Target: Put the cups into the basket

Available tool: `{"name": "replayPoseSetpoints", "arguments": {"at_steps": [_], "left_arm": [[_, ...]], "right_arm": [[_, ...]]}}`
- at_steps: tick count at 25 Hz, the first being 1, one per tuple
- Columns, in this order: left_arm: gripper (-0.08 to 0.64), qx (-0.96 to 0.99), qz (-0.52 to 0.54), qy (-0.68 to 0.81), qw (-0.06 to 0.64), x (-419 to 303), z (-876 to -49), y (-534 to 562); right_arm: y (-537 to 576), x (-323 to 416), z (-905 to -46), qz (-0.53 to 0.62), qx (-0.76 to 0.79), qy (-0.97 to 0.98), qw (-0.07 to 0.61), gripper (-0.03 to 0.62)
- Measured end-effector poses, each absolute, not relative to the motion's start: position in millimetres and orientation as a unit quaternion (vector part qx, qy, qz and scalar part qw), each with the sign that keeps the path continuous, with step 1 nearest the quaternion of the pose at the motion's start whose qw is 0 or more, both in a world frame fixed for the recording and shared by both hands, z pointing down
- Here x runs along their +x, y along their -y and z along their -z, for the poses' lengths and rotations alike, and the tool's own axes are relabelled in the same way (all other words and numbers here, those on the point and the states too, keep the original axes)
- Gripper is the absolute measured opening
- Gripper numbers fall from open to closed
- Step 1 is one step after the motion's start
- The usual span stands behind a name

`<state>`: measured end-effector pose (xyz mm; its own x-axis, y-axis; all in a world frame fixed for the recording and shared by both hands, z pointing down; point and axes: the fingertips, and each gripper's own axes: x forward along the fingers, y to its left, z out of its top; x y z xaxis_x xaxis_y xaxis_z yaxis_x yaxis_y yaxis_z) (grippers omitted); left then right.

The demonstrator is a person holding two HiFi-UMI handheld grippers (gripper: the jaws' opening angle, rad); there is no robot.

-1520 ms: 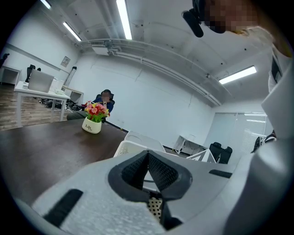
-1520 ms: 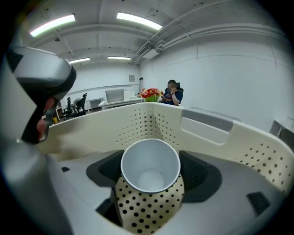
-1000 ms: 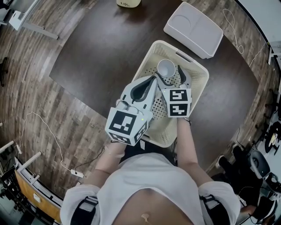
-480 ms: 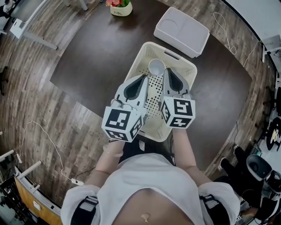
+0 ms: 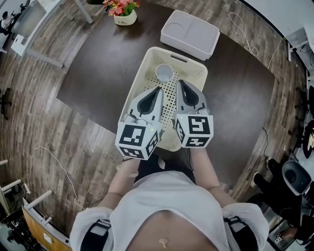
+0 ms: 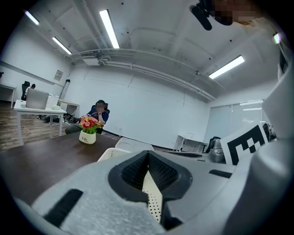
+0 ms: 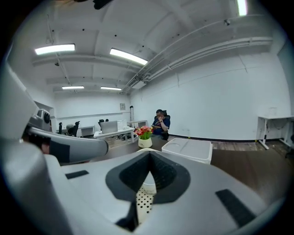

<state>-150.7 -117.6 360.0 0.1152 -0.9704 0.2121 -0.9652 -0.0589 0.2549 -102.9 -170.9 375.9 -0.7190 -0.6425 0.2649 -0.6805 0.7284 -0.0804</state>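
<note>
A cream perforated basket (image 5: 171, 53) stands on the dark table (image 5: 98, 63). One white cup (image 5: 164, 72) stands upright inside it near the far end. Both grippers hover side by side over the basket's near half, short of the cup. My left gripper (image 5: 158, 89) is shut and holds nothing. My right gripper (image 5: 180, 83) has just been closing and now stands shut, with nothing between its jaws. In the right gripper view the cup (image 7: 148, 187) shows through the gap behind the closed tips. The left gripper view shows the basket's rim (image 6: 110, 153) past its closed jaws.
A white lidded box (image 5: 190, 34) lies just beyond the basket. A pot of flowers (image 5: 121, 12) stands at the table's far left. A person (image 6: 98, 112) sits in the room's background. Cables trail over the wooden floor around the table.
A second ago the right gripper's jaws stood open around the cup in the basket. They have let it go, shut and drawn up and back. The cup stays in the basket.
</note>
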Motion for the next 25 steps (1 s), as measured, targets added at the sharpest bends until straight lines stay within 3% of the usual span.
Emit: {"name": "replayPoseSetpoints", "arguments": {"at_steps": [25], "left_arm": [[0.011,0.833,-0.004,0.538,0.129,31.0,-324.4,133.0]], "right_arm": [[162.8,82.5,-346.9,-0.056,0.493,0.864,0.093,0.011]]}}
